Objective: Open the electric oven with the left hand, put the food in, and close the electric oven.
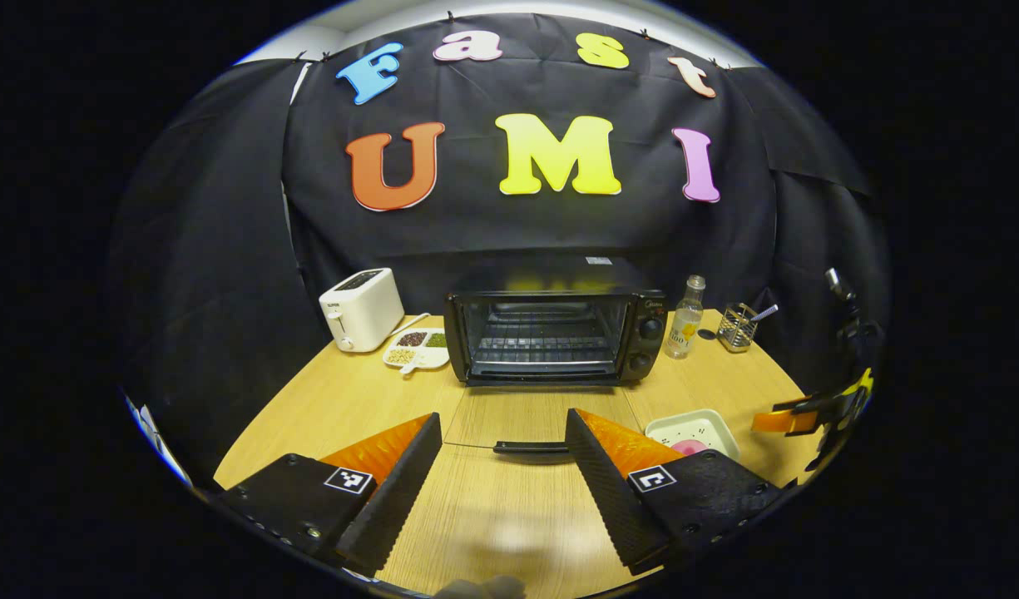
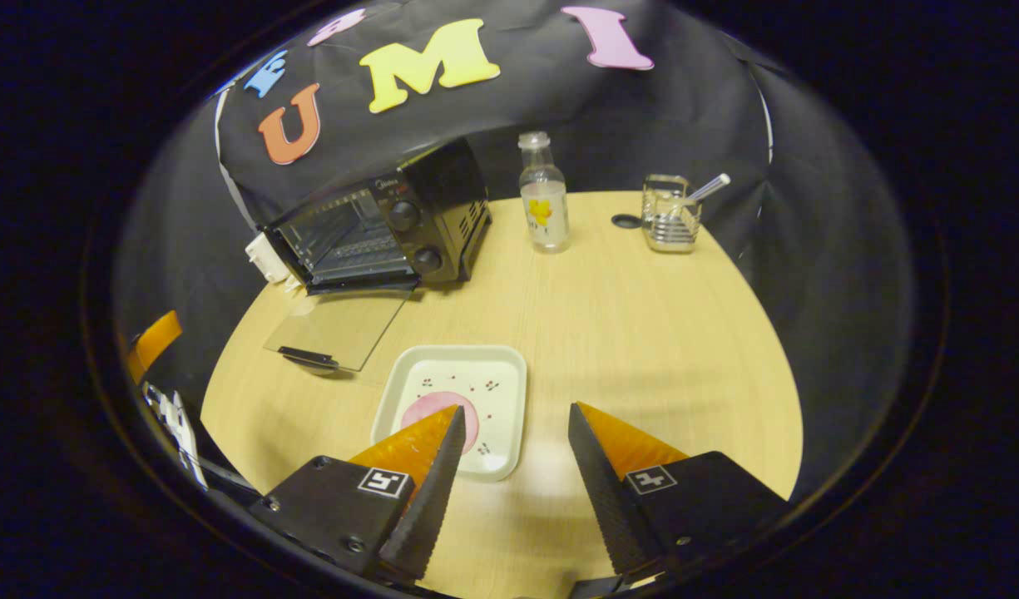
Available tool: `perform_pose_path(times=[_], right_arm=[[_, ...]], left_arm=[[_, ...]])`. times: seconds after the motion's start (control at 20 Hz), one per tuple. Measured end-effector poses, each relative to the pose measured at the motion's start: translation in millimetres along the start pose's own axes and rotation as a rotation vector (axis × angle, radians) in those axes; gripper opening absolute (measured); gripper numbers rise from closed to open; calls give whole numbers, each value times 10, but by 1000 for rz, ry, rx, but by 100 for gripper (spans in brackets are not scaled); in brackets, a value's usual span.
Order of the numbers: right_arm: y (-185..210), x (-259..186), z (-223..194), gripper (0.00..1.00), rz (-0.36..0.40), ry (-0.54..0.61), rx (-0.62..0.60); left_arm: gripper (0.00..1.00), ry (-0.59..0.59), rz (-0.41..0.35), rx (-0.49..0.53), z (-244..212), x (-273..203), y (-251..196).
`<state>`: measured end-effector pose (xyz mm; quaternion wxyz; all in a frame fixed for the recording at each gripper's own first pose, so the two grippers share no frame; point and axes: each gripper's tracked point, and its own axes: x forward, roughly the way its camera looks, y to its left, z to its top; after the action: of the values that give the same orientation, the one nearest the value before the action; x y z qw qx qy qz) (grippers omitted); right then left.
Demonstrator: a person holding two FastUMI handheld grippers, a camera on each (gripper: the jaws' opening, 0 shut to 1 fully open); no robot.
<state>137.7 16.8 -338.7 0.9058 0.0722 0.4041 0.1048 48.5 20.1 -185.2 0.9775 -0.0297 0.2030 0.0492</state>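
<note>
The black electric oven (image 1: 555,335) (image 2: 380,229) stands at the back of the round wooden table with its glass door (image 1: 536,418) (image 2: 334,329) folded down flat, a rack visible inside. My left gripper (image 1: 503,428) is open just in front of the door's black handle (image 1: 530,448), touching nothing. A white square plate (image 2: 455,408) (image 1: 694,432) holds a pink round piece of food (image 2: 442,412). My right gripper (image 2: 516,420) is open over the plate's near right edge, nothing between its fingers. The right gripper also shows at the far right of the left gripper view (image 1: 817,412).
A white toaster (image 1: 361,309) and a divided dish of grains (image 1: 416,349) sit left of the oven. Right of it stand a small bottle (image 1: 685,318) (image 2: 544,195) and a metal holder (image 1: 738,326) (image 2: 672,214). Bare tabletop (image 2: 642,316) lies right of the plate.
</note>
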Motion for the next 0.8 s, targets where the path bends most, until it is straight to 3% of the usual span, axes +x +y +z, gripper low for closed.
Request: perform_pose_path(times=[0.15, 0.2, 0.3, 0.35, 0.45, 0.5, 0.55, 0.65, 0.7, 0.8], right_arm=[[-5, 307, -65, 74, 15, 89, 9], [-4, 394, -89, 58, 17, 122, 4], [-1, 501, -133, 50, 19, 184, 6], [-18, 541, -156, 53, 16, 215, 7], [10, 572, -170, 34, 31, 271, 23], [4, 592, -200, 33, 31, 304, 20], [-24, 589, -270, 22, 24, 357, 21], [-53, 582, -235, 19, 15, 386, 28], [-60, 584, -245, 11, 26, 427, 27], [-75, 588, -227, 8, 52, 461, 24]], left_arm=[[95, -24, 50, -20, 176, -150, 77], [96, -33, 69, -22, 217, -171, 116], [96, -38, 109, -26, 247, -232, 178], [96, -39, 125, -32, 251, -249, 190], [96, -37, 154, -44, 254, -281, 215], [96, -39, 165, -53, 256, -292, 216], [96, -41, 177, -63, 252, -297, 208], [96, -43, 196, -87, 244, -283, 191], [96, -49, 201, -98, 254, -280, 171], [95, -54, 209, -113, 251, -283, 132]])
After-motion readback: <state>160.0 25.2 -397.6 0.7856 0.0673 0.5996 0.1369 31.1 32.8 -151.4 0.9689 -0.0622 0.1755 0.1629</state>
